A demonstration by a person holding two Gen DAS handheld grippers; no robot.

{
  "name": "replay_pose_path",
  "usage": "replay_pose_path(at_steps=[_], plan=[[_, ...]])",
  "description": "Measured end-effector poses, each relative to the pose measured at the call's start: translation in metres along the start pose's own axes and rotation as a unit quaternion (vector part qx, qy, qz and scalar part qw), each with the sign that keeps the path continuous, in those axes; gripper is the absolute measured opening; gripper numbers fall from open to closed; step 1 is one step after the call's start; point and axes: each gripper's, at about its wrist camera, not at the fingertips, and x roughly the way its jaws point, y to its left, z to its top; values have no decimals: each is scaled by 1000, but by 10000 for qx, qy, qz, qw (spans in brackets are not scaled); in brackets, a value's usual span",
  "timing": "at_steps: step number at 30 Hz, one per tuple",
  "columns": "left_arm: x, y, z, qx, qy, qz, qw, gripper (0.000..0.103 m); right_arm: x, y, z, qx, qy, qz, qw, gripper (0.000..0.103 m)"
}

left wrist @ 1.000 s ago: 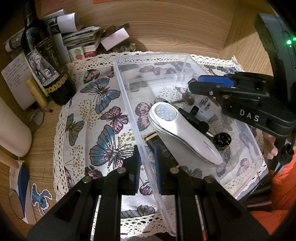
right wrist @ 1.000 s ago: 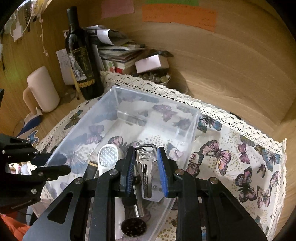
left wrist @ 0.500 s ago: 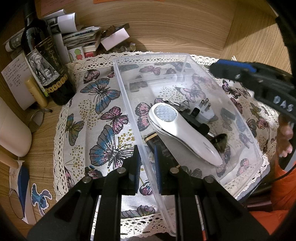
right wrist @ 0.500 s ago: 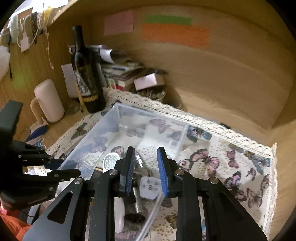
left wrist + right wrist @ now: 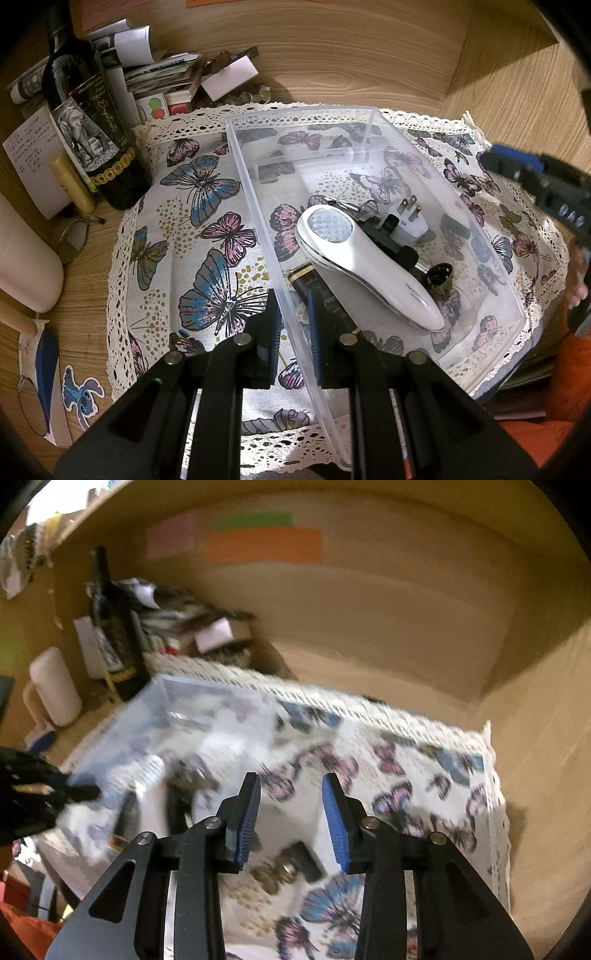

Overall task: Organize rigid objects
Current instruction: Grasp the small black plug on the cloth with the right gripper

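We clamp the left gripper [image 5: 293, 317] on the bin's [image 5: 369, 125] near-left wall; the right gripper [image 5: 291, 814], fingers apart, holds nothing.

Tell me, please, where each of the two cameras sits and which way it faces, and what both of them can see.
Left wrist: sits on the left gripper, looking down along its fingers, which straddle the near wall of the clear bin; a white handheld device and plug lie inside; the right gripper shows at right.
Right wrist: sits on the open, empty right gripper, facing over the butterfly cloth toward the wooden wall; the picture is blurred; the left gripper shows at left.
Shared: bin, cloth, wine bottle.
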Motion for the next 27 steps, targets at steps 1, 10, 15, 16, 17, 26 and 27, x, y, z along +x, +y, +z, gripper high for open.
replay_pose_path(at_steps=[1, 10, 15, 16, 17, 26, 27], plan=[[0, 0, 0, 2, 0, 1, 10000, 14, 3, -2, -4, 32, 61, -19, 10000, 32], [0, 0, 0, 4, 3, 1, 10000, 14, 53, -13, -45, 222, 951, -13, 9952, 34], [0, 0, 0, 14, 3, 13, 10000, 14, 62, -10, -57, 85, 1069, 50, 9942, 36], [-1, -1, -1, 17, 3, 18, 10000, 14, 62, -10, -57, 76, 1060, 47, 9943, 36], [-1, 0, -1, 15, 4, 19, 10000, 14, 62, -11, -56, 102, 1071, 64, 9942, 36], [-1, -1, -1, 15, 7, 9, 10000, 14, 54, -13, -52, 209, 976, 25, 9950, 24], [-1, -1, 0, 14, 5, 9, 10000, 14, 52, -13, -50, 212, 931, 13, 9954, 24]])
